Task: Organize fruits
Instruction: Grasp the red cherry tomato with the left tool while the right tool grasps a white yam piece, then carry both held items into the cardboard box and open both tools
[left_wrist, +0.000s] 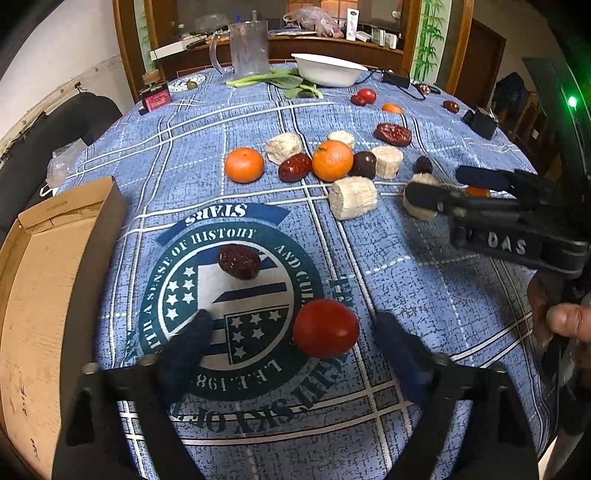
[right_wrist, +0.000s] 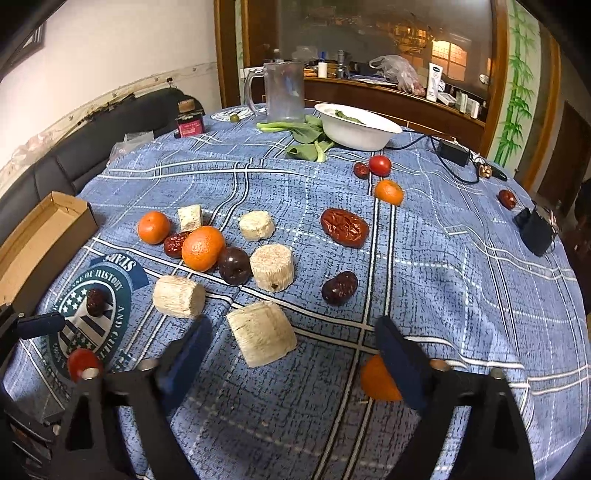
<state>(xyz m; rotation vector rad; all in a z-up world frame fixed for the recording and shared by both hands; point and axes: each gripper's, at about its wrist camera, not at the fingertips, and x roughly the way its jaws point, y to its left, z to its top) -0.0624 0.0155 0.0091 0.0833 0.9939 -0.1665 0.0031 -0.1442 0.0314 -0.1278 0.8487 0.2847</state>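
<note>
Tomato (left_wrist: 325, 328) sits on the tablecloth's emblem between the wide-open, empty left gripper (left_wrist: 293, 334) (right gripper (right_wrist: 293, 345) likewise open, empty), so centre it, then close gently.

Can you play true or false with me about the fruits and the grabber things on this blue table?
1. The left gripper is squeezing the red tomato. False: its jaws stand wide apart and the tomato sits loose between them on the tablecloth.
2. The cardboard box is on the left side of the table. True.
3. The white bowl is full of oranges. False: only a green leaf shows inside it.
4. The right gripper is open, with a pale cut chunk between its fingers. True.
5. A dark date lies on the round badge printed on the cloth. True.
</note>
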